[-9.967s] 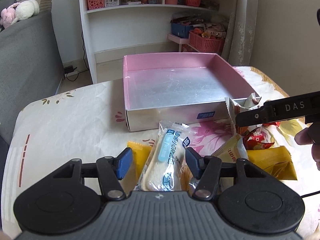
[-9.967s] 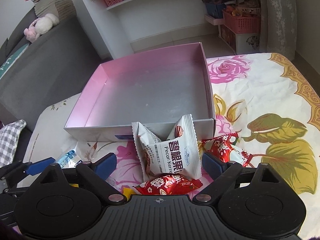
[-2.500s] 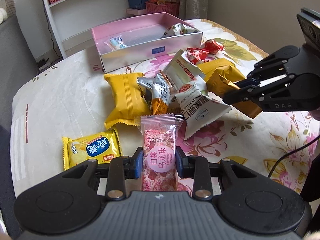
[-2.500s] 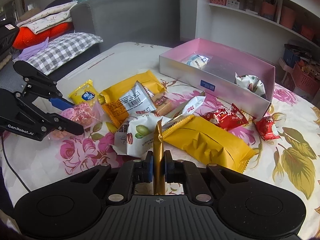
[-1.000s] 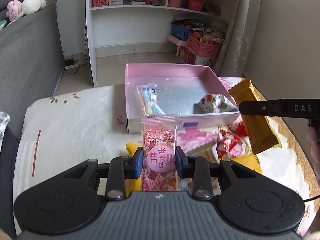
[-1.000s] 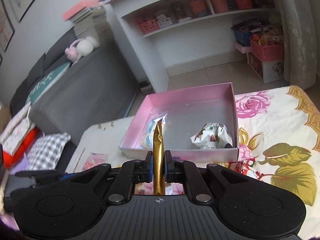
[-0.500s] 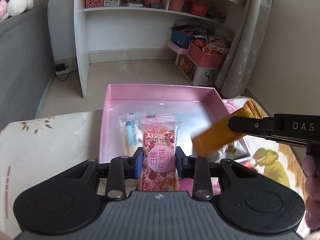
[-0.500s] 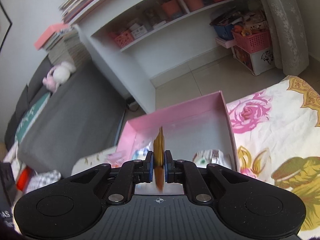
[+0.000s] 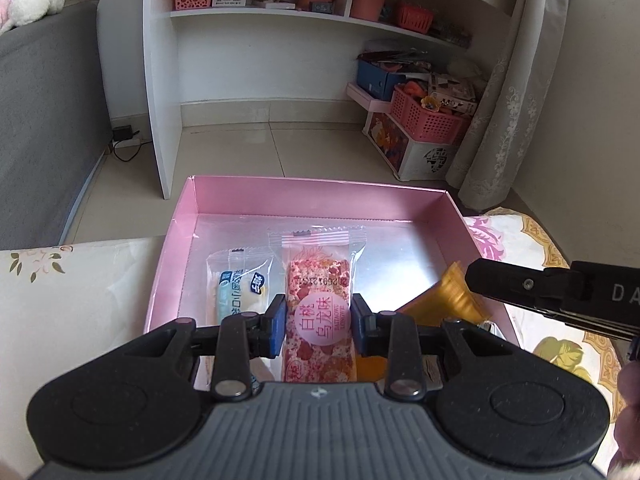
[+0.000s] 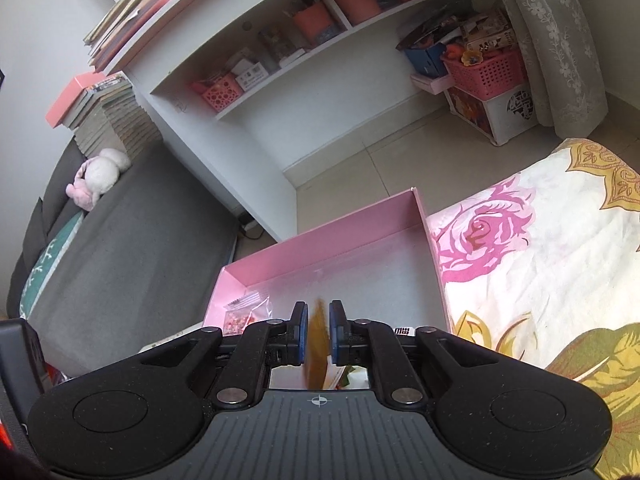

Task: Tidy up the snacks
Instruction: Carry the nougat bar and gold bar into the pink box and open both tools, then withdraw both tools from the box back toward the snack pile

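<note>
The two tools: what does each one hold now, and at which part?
Left tool clamps the pink snack bar across its lower middle. Right tool has just been opening; the gold packet slips free between its pads.

one pink box [image 9: 454, 216], three snack packets [image 9: 319, 304], two hand-held grippers [image 9: 319, 322].

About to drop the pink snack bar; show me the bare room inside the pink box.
The far half of the pink box is bare silver floor up to its back wall. Its near half is crowded: white-and-blue packet left, pink snack bar in the left gripper at centre, gold packet right.
</note>
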{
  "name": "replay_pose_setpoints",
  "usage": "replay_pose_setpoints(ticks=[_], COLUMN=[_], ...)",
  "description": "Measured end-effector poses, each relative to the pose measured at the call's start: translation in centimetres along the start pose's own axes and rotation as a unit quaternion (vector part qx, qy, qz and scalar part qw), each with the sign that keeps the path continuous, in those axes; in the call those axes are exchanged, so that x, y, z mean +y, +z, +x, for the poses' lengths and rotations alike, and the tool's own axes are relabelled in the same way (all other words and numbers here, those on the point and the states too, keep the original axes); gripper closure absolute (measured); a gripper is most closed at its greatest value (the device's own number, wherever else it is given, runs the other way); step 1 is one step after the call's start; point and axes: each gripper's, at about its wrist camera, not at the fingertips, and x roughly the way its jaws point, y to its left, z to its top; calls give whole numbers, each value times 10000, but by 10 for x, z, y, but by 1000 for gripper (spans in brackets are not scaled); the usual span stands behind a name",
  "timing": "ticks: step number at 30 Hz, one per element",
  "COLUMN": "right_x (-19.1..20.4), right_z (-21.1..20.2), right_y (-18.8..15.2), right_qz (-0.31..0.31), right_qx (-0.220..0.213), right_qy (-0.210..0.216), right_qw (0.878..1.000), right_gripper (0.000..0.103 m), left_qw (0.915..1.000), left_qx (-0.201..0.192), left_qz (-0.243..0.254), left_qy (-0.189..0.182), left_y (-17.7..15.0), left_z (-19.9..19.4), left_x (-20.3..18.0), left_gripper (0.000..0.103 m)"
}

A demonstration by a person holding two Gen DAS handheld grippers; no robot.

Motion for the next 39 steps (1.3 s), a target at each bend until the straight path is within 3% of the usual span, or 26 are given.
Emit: replay_pose_setpoints(ticks=[1, 3, 5, 18, 30, 39], right_x=[0, 0, 0, 19, 45, 64], right_z=[-1, -3, -5, -36, -77, -102], right_y=[0, 2, 2, -4, -27, -57], right_qz=[-18, -47, -87, -398, -740, -1048], right_qx=[-49, -63, -45, -92, 86, 220], right_qy=[-18, -55, -73, -216, -316, -309], right_qw=[10000, 10000, 9999, 9989, 9967, 9938], right_gripper=[85, 79, 75, 35, 16, 14], left_qw=[10000, 9999, 9998, 9985, 9970, 9961], left_qx=[-32, -115, -188, -157, 40, 154], left_qz=[-32, -41, 19, 515, 777, 867], left_qy=[32, 38, 77, 91, 30, -7], left_y=[0, -2, -3, -14, -50, -81], left_z=[0, -3, -7, -43, -87, -124], left_x=[0, 0, -1, -3, 4, 5], left_gripper=[71, 48, 38, 20, 9, 0])
